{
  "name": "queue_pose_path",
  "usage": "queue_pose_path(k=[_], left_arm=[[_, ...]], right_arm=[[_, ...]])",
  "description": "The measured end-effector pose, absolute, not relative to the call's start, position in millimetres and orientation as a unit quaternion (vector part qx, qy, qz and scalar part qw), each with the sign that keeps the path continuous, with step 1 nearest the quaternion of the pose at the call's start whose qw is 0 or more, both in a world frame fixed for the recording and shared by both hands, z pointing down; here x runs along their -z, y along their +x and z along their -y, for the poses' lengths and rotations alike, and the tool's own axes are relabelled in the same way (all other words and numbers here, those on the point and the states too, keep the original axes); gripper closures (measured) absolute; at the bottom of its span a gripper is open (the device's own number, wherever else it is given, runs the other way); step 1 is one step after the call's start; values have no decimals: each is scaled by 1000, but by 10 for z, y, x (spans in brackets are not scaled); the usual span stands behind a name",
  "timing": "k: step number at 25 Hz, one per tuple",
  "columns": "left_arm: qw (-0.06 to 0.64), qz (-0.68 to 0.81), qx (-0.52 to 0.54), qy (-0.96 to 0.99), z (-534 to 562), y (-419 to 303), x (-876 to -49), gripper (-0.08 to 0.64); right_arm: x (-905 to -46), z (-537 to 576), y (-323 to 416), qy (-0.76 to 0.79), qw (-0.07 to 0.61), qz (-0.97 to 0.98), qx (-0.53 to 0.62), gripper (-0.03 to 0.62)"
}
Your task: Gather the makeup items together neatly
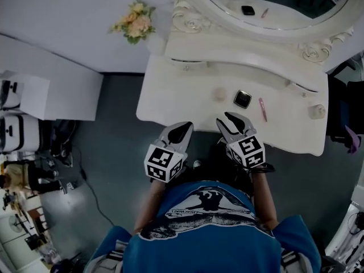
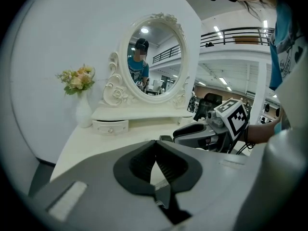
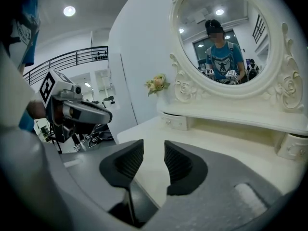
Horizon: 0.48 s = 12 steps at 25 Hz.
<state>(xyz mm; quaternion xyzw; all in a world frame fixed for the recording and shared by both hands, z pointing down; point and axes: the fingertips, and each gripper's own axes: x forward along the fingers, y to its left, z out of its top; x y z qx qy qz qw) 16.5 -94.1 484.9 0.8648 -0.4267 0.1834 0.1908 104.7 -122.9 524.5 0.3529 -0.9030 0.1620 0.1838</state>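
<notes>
Makeup items (image 1: pixel 243 99) lie spread over the 3 o'clock half of the white worktop (image 1: pixel 176 95), all apart from one another. The oval mirror (image 1: pixel 273 4) in its carved frame stands at the worktop's 12 o'clock edge. Both tongs hover at the 6 o'clock edge, side by side. The left tongs (image 1: pixel 183 128) have their pads together at the tips with nothing between them. The right tongs (image 1: pixel 228 118) stand with their pads apart and only bare worktop showing through the gap. A white vase of pale flowers (image 1: pixel 135 21) sits off the worktop's 10 o'clock corner. A black square compact (image 1: pixel 243 99) lies at about 1 o'clock from the right tongs, near them but not touched. A pale round thing (image 1: pixel 219 94), too faint to name, sits at the compact's 9 o'clock. A small round white pot (image 1: pixel 317 111) stands near the 3 o'clock end. A slim pink pencil (image 1: pixel 263 109) lies just at the compact's 3 o'clock.
</notes>
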Motion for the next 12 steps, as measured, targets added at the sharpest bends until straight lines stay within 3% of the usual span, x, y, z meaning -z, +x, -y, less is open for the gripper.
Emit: queue_pose_path(k=[12], left_arm=[[185, 448, -158, 861, 30, -415, -4767, 548]], right_arm=[[-5142, 386, 397, 332, 186, 913, -147, 464]])
